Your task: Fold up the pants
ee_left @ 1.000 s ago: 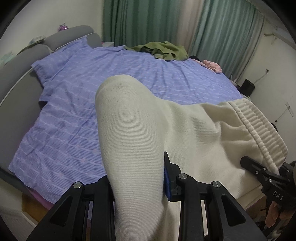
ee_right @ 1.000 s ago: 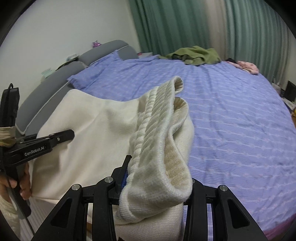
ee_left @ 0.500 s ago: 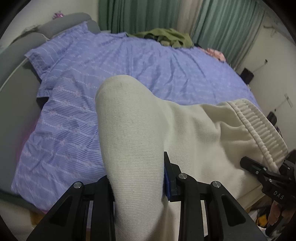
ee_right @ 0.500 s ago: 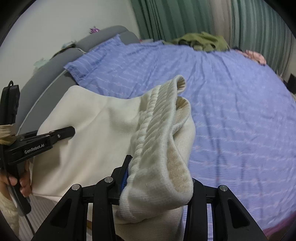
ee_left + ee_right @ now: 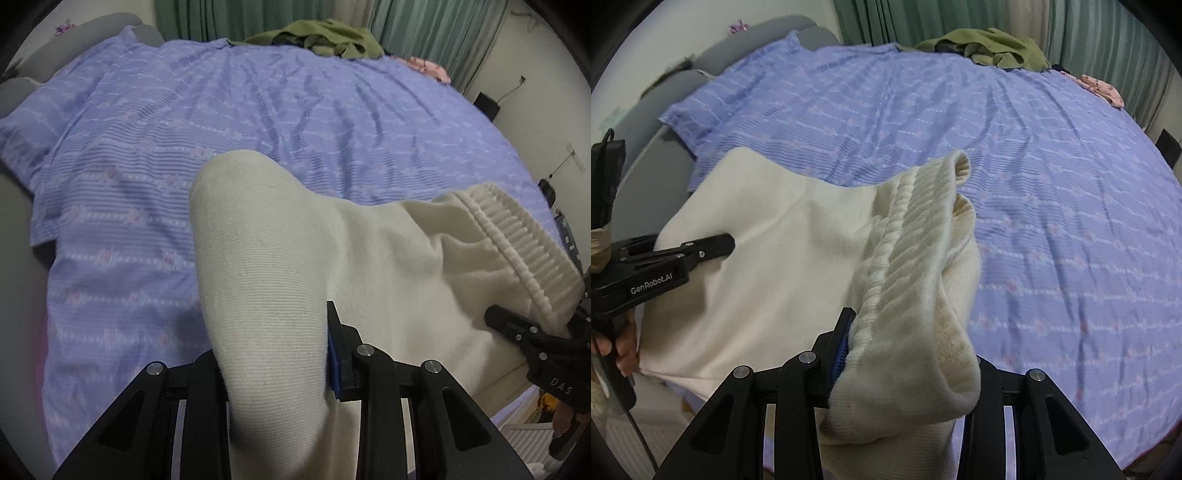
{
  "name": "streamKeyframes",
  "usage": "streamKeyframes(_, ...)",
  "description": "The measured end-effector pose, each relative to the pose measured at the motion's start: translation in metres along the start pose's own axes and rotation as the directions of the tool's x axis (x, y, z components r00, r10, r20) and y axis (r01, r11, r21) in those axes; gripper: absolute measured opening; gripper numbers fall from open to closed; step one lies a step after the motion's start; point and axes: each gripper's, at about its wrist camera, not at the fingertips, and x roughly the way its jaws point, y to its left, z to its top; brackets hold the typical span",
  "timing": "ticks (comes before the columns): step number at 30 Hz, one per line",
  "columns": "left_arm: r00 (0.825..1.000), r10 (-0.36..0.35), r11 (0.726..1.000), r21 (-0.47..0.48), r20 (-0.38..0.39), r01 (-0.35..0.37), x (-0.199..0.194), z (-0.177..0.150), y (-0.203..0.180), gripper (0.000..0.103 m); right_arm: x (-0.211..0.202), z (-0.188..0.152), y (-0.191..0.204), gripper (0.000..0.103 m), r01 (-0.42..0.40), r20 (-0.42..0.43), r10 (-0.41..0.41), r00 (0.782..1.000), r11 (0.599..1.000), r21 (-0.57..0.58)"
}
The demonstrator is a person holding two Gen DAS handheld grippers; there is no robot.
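Observation:
The cream knit pants [image 5: 388,266] hang between my two grippers above the near edge of the bed. My left gripper [image 5: 273,354] is shut on a plain fold of the pants, which bulges up over its fingers. My right gripper [image 5: 908,354] is shut on the ribbed waistband [image 5: 916,229], which stands up in front of it. The left gripper also shows in the right wrist view [image 5: 694,251], at the far side of the cloth. The right gripper shows in the left wrist view [image 5: 532,332]. The lower pant legs are hidden.
The bed carries a purple patterned sheet [image 5: 280,110]. An olive green garment [image 5: 325,37] and a pink garment [image 5: 428,68] lie at its far side by green curtains. A grey headboard [image 5: 713,59] runs along the left.
Both grippers have moved forward and tilted down over the bed with the pants still held. The sheet fills more of both views.

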Motion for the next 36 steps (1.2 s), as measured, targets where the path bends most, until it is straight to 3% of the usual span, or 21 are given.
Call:
streamKeyframes(5,0.997,0.006,1.0,0.009,-0.076,-0.006,0.055,0.015,0.015,0.03,0.056,0.019,-0.002,0.037,0.014,-0.062,-0.014,0.998,1.0,-0.002)
streamKeyframes(10,0.988,0.018,1.0,0.003,-0.153,-0.018,0.092,0.008,0.025,0.032,0.091,0.017,-0.011,0.039,0.003,-0.15,0.002,0.989,0.999,0.032)
streamKeyframes(14,0.983,-0.009,0.996,-0.087,-0.186,-0.007,0.098,-0.006,0.04,0.04,0.1,0.0,-0.023,0.047,-0.032,-0.224,0.057,0.973,0.993,0.114)
streamKeyframes(16,0.979,0.022,0.994,-0.104,-0.204,-0.045,0.097,-0.013,0.045,0.054,0.102,-0.01,-0.027,0.052,0.003,-0.271,0.032,0.962,0.992,0.125)
streamKeyframes(19,0.968,0.191,0.978,-0.057,-0.163,-0.203,0.077,-0.02,0.042,0.058,0.093,-0.028,-0.035,0.06,0.099,-0.275,-0.071,0.959,0.991,0.091)
streamKeyframes(21,0.945,0.306,0.951,-0.003,-0.118,-0.309,0.056,-0.026,0.036,0.059,0.082,-0.036,-0.045,0.067,0.111,-0.257,-0.078,0.963,0.987,0.113)
streamKeyframes(22,0.944,0.314,0.949,0.001,-0.102,-0.316,0.046,-0.028,0.034,0.062,0.077,-0.038,-0.048,0.067,0.132,-0.256,-0.097,0.962,0.984,0.123)
streamKeyframes(23,0.945,0.315,0.948,-0.006,-0.088,-0.317,0.034,-0.032,0.031,0.064,0.07,-0.04,-0.051,0.067,0.201,-0.256,-0.167,0.952,0.973,0.113)
streamKeyframes(25,0.949,0.31,0.949,-0.036,-0.057,-0.312,0.008,-0.04,0.024,0.066,0.053,-0.042,-0.055,0.067,0.232,-0.213,-0.207,0.955,0.967,0.103)
streamKeyframes(30,0.946,0.318,0.946,-0.081,0.063,-0.313,-0.064,-0.058,-0.023,0.074,-0.009,-0.049,-0.064,0.068,0.173,-0.083,-0.167,0.982,0.982,0.079)
streamKeyframes(36,0.914,0.351,0.934,-0.144,0.202,-0.327,-0.152,-0.078,-0.108,0.09,-0.108,-0.067,-0.092,0.079,0.114,0.098,-0.117,0.988,0.993,0.031)
